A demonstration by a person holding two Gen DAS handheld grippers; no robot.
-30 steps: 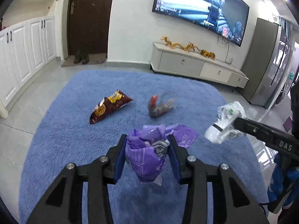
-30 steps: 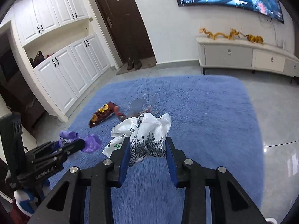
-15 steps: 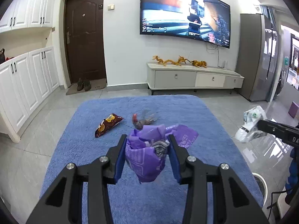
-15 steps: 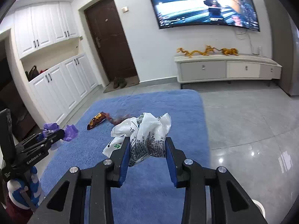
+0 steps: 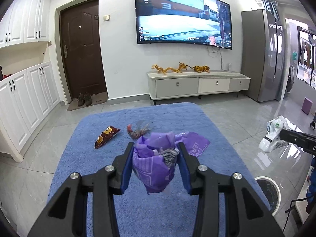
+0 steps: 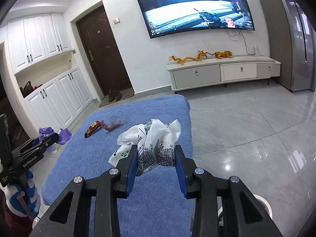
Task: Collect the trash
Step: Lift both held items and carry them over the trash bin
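Purple wrapper: crumpled purple plastic wrapper (image 5: 156, 167) held above the blue rug (image 5: 118, 124), pinched between the blue pads of your left gripper (image 5: 155, 169); jaws narrowed onto it, the loose printed tail spilling right.
White bag: crumpled white printed plastic bag (image 6: 154, 146) clamped in your right gripper (image 6: 156, 164); jaws drawn in on the wad, a flap with a green mark hanging off the left side.
Still on the rug: a brown-and-orange snack packet (image 5: 106, 136) and, just beside it, a clear cellophane wrapper with a red end (image 5: 137, 131); both lie well ahead of the grippers, untouched.
Bin: a round white-rimmed opening (image 5: 267, 192) at the lower right of the left wrist view, off the rug on the grey tile; by the look of it the bin, though only part shows.
Step in hand: both pieces lifted clear, carry under way, nothing dropped yet.
Next move: you need to bring each load over that opening before you loosen the jaws; light plastic may cling to the pads or drift wide; then go back for the two on the rug.
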